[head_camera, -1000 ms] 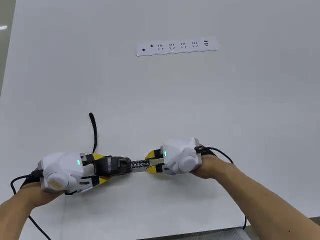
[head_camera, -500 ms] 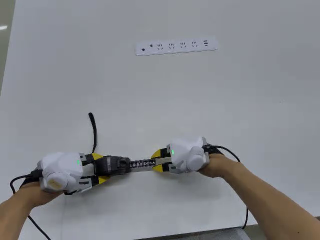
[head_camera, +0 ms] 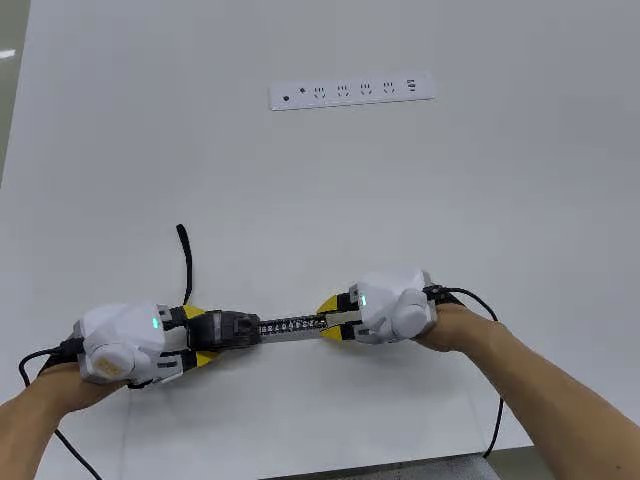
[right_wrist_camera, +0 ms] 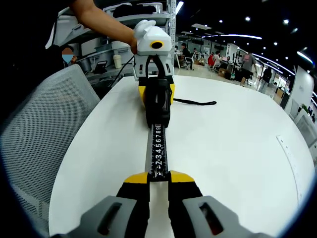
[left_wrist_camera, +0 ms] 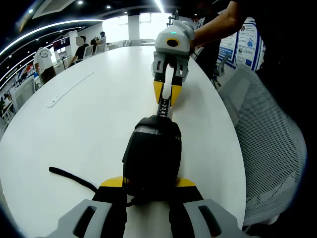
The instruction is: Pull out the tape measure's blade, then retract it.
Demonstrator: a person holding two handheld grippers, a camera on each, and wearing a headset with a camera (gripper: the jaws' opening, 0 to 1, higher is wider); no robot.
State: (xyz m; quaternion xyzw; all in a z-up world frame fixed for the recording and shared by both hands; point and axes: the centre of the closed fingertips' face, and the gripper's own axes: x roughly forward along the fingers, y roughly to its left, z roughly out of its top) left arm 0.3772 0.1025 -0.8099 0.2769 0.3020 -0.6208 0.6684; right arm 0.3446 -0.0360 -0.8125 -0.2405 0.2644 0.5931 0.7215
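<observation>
The right gripper (head_camera: 331, 320) is now farther to the right than one second ago. The blade (right_wrist_camera: 158, 148) between the two grippers is longer, and more printed numbers show on it. The left gripper (head_camera: 200, 335) stays at the same place, near the front edge of the table (head_camera: 420, 220). So the pulling step is in progress, and it seems to go well.

The tape measure (left_wrist_camera: 152, 153) sits low over the table; I cannot tell if it touches the surface. The left gripper's jaws are closed on the two sides of its black body and hold it. The right gripper's jaws are pressed together on the free end of the blade and pinch it flat. The blade runs straight from the tape measure to the right gripper, without a bend.

In my judgement the blade is only a short way out, so the pull can continue to the right. After that the second half remains: to let the blade go back in. The black strap (head_camera: 186, 258) lies loose on the table, and the power strip (head_camera: 350, 90) is well apart on the far side.
</observation>
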